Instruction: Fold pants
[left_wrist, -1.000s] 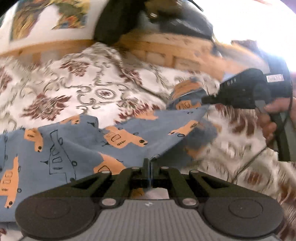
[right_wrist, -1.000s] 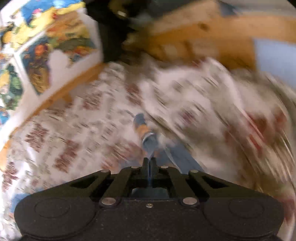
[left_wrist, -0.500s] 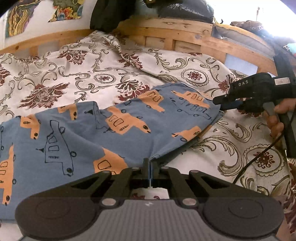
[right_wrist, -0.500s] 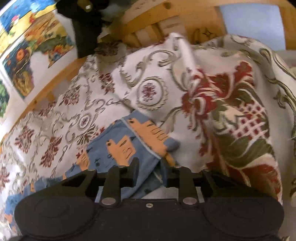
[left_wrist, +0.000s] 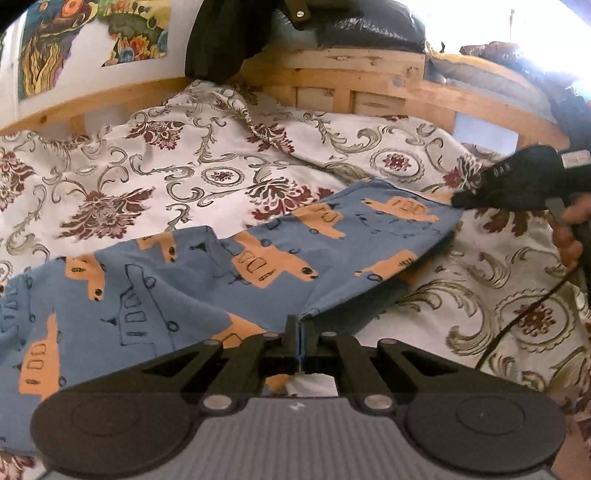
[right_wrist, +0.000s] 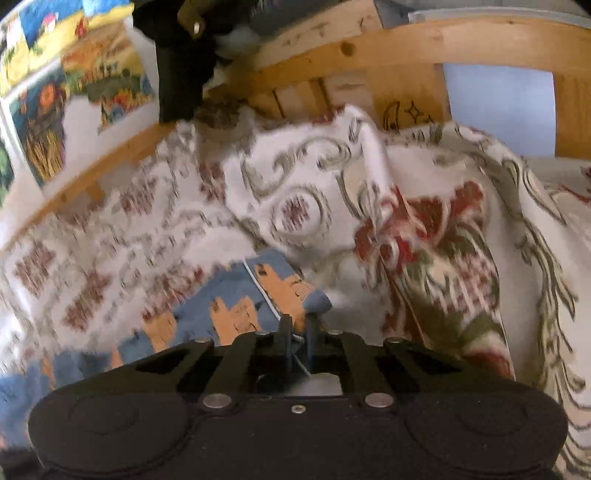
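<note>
Blue pants (left_wrist: 207, 280) printed with orange trucks lie spread flat on a floral bedspread (left_wrist: 184, 177). My left gripper (left_wrist: 300, 328) is shut on their near edge, at the bottom centre of the left wrist view. Also in that view, my right gripper (left_wrist: 458, 201) is at the right, held by a hand (left_wrist: 570, 236), its tip at the pants' far corner. In the right wrist view, the right gripper (right_wrist: 297, 326) has its fingers drawn close together on the hem of the pants (right_wrist: 236, 310). That view is blurred.
A wooden bed frame (left_wrist: 369, 92) runs behind the bedspread, with dark bags (left_wrist: 332, 22) on top. Posters (left_wrist: 74, 40) hang on the wall at the left. A black cable (left_wrist: 517, 321) trails over the bedspread at the right. A bunched fold of bedspread (right_wrist: 424, 240) rises beside the right gripper.
The pants were laid out flat on the bedspread. The right gripper opened half a second ago and its fingers have now come together on the pants' corner. The left gripper stayed shut on the edge.
</note>
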